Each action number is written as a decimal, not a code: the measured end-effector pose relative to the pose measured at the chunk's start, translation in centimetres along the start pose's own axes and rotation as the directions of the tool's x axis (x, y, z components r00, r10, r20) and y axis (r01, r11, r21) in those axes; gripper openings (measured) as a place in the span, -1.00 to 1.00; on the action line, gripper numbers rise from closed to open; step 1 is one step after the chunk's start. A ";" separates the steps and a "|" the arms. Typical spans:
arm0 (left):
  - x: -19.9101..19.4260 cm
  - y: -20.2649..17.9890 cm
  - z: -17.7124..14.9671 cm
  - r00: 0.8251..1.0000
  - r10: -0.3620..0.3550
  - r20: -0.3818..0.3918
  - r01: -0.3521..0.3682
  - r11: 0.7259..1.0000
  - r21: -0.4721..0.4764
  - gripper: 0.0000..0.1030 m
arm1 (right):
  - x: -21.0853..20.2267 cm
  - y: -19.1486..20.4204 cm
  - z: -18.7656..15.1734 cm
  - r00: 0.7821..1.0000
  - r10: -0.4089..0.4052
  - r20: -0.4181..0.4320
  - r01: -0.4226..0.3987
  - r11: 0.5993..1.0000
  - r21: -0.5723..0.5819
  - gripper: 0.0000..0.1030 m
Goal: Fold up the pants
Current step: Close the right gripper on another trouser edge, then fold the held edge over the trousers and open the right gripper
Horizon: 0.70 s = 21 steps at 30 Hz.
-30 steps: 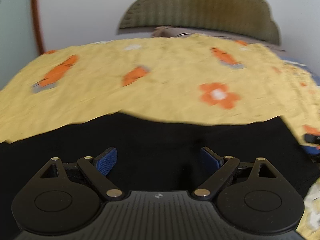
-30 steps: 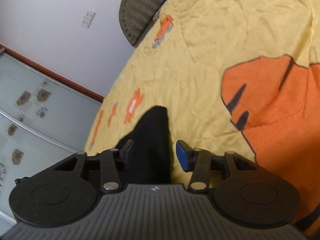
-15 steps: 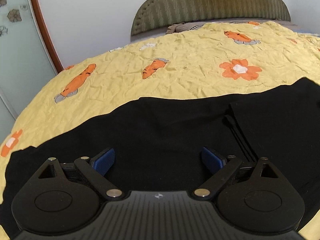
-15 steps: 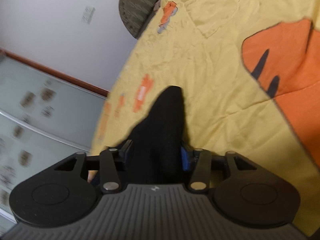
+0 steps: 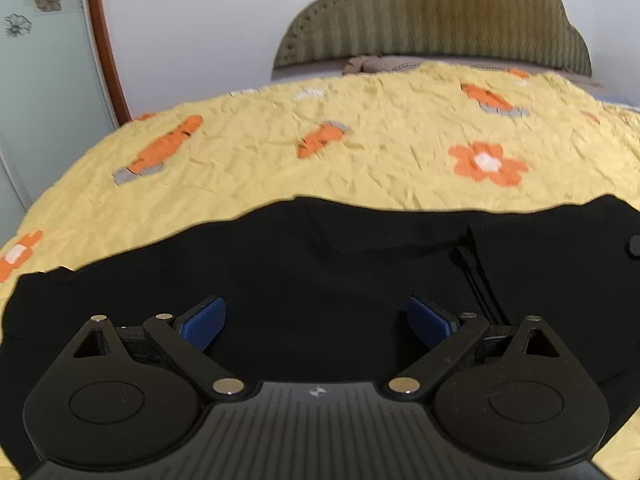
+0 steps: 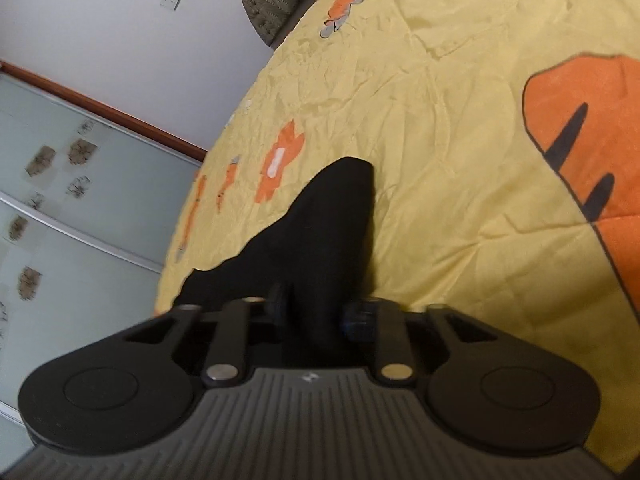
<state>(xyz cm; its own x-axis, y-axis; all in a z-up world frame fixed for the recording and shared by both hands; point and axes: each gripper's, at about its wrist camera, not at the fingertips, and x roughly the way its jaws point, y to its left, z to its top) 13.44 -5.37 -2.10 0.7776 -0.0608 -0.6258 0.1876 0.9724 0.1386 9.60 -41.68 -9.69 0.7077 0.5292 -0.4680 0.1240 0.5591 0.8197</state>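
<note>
Pants lie crosswise; right gripper clamps end.

No readable text, numbers or brand names anywhere. Only mark: a small pale emblem, no letters, moulded on the ribbed black body of the left claw and the right claw.
</note>
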 end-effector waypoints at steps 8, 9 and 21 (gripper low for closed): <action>-3.8 3.8 -0.3 0.992 0.098 0.083 -0.096 0.995 -0.020 0.90 | -1.2 4.8 -0.5 0.998 0.006 0.062 -0.001 0.997 -0.076 -0.78; -4.1 4.6 -0.6 0.991 0.109 0.082 -0.106 0.994 -0.031 0.90 | -1.2 5.6 -0.3 0.998 0.013 0.061 -0.008 0.996 -0.087 -0.78; -6.3 13.9 -3.7 0.973 0.229 0.039 -0.219 0.960 -0.175 0.91 | 1.5 14.7 -1.4 0.994 0.105 0.037 -0.099 0.986 -0.135 -0.78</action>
<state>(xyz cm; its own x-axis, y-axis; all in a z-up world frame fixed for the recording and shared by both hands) 8.93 9.34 0.88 0.8227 0.1547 -0.5470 -0.0953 0.9862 0.1355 11.47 -31.81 1.19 0.7418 0.5613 -0.3671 -0.0417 0.5849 0.8101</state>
